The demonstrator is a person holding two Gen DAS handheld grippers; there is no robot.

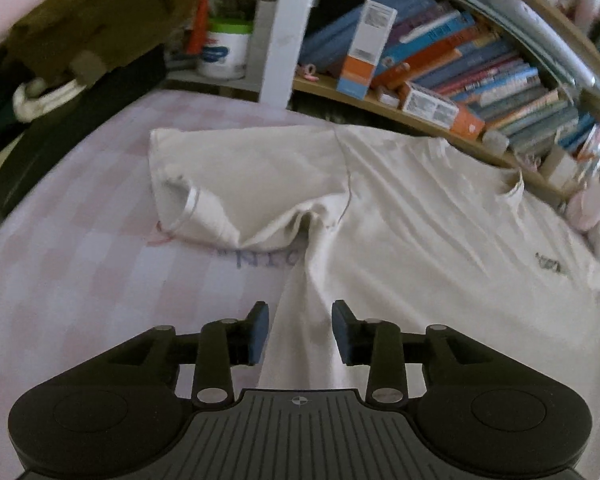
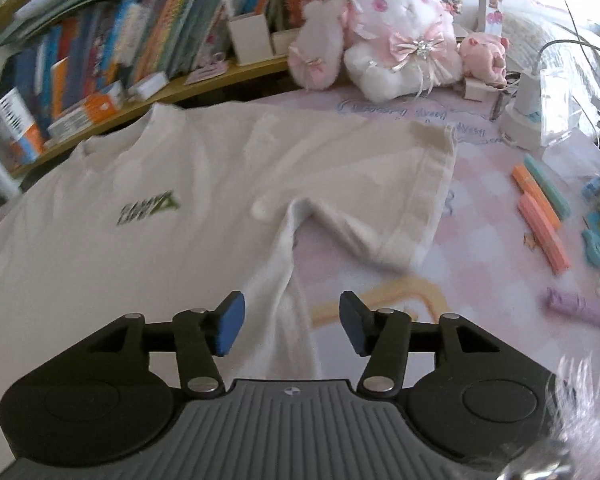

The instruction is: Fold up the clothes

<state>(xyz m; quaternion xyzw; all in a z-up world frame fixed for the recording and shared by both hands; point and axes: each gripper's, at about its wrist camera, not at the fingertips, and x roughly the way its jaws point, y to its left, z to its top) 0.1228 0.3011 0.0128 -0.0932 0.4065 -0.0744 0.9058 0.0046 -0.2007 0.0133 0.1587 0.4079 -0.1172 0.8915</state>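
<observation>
Two grippers, left gripper [image 1: 300,330] and right gripper [image 2: 292,328], hover jaws spread over the white T-shirt [image 1: 440,232], spread flat on the bed [image 1: 80,260] for folding.

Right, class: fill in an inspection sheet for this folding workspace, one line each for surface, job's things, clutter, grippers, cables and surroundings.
Surface: pink checked sheet, some writing on it.
Job's things: white T-shirt spread flat, front up, both sleeves out, a raised ridge of cloth at each side.
Clutter: highlighters and a purple tube right of the shirt.
Grippers: left gripper and right gripper both open, each astride a ridge, pads not pressing it.
Cables: charger with cable at far right.
Surroundings: bookshelf, plush toys, brown garment on a dark bag.
</observation>
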